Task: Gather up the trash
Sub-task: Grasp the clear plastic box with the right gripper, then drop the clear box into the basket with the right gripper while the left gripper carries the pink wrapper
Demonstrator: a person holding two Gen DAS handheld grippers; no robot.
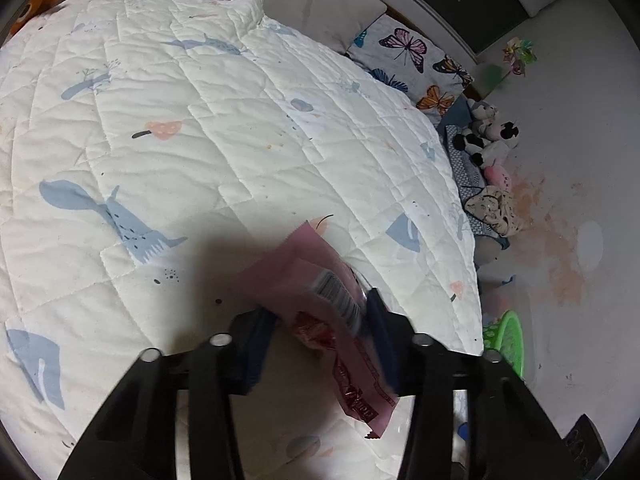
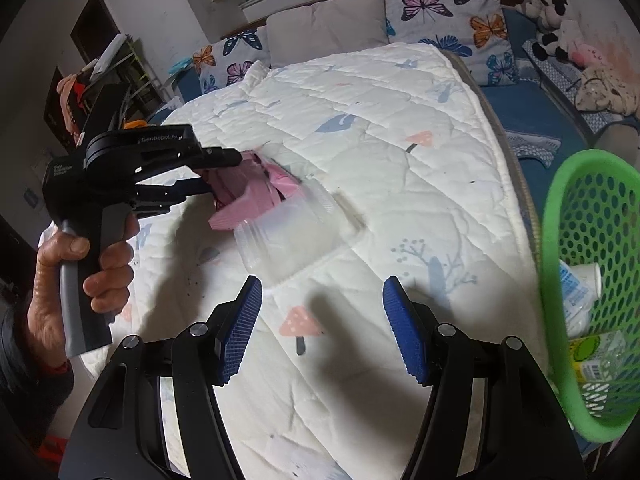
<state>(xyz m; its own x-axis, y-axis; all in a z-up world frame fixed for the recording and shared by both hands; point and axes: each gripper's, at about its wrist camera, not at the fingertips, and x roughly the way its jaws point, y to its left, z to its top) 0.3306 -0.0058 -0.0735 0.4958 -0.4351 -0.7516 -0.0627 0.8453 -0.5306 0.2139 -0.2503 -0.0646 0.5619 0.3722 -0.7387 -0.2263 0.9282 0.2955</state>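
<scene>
Sitting pinched between the left hand-held gripper's (image 1: 320, 340) blue pads is a pink wrapper (image 1: 320, 280), lifted just above the quilted bed (image 1: 160, 140). Clear plastic cup (image 2: 288, 236) lies right beside it on the quilt. Right hand-held gripper (image 2: 322, 328) hangs spread and empty nearby, green basket (image 2: 560, 240) of trash off to its right.

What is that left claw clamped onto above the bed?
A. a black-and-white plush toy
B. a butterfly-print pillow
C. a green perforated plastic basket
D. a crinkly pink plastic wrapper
D: the left claw pinches a crinkly pink plastic wrapper with a barcode, over the white quilt; the right wrist view shows the same.
</scene>
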